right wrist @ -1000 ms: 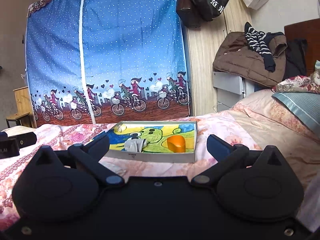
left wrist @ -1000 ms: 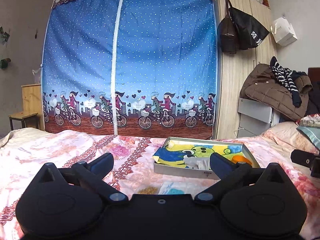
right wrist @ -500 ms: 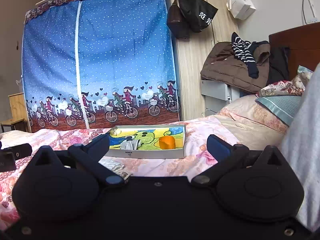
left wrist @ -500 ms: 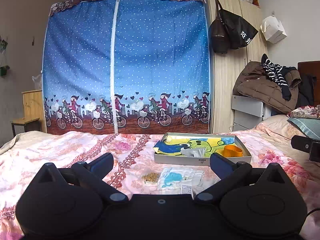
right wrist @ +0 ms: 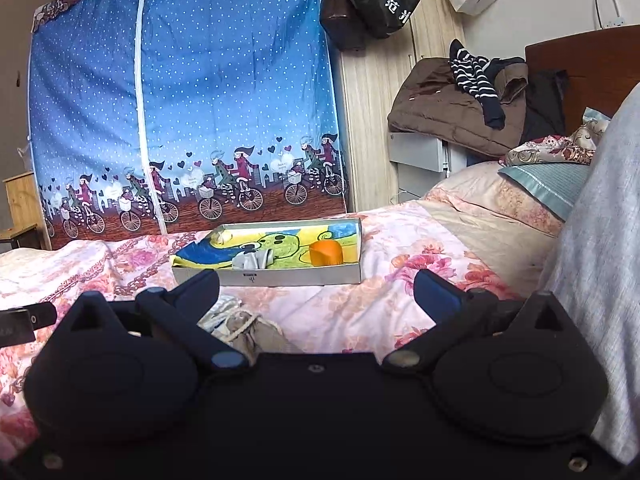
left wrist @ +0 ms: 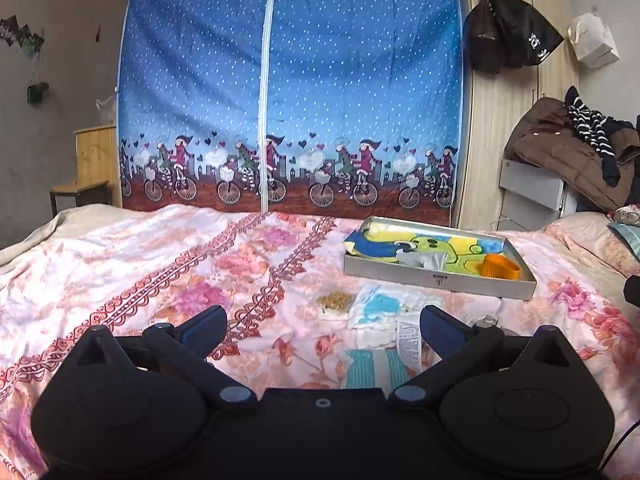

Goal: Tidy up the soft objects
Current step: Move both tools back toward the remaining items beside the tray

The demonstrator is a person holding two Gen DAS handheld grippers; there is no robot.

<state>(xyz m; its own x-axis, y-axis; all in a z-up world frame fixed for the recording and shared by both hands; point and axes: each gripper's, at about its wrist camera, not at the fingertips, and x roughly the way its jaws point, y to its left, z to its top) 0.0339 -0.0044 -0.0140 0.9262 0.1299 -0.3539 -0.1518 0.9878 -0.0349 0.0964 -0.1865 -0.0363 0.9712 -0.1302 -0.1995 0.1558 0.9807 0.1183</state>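
Note:
A shallow silver box (left wrist: 436, 280) (right wrist: 280, 278) lies on the floral bed. It holds a grey cloth (left wrist: 422, 259) (right wrist: 253, 259) and an orange cup-like thing (left wrist: 500, 269) (right wrist: 326, 253). In front of it lie a white and blue cloth (left wrist: 382, 309), a small gold-speckled packet (left wrist: 334, 303) and a teal striped cloth (left wrist: 372, 368). A beige drawstring pouch (right wrist: 244, 330) lies by my right gripper's left finger. My left gripper (left wrist: 323, 326) is open and empty above the cloths. My right gripper (right wrist: 316, 294) is open and empty, short of the box.
A blue fabric wardrobe (left wrist: 288, 92) stands behind the bed. A wooden closet with hanging bags (left wrist: 508, 36) is at the right. A brown coat (left wrist: 560, 152) lies on a grey cabinet. Pillows (right wrist: 540, 188) lie at the bed's head. A grey sleeve (right wrist: 600, 280) fills the right edge.
Both grippers have pulled back from the box and risen, tilting down. The loose cloths in front of the box have come into view. Both stay open.

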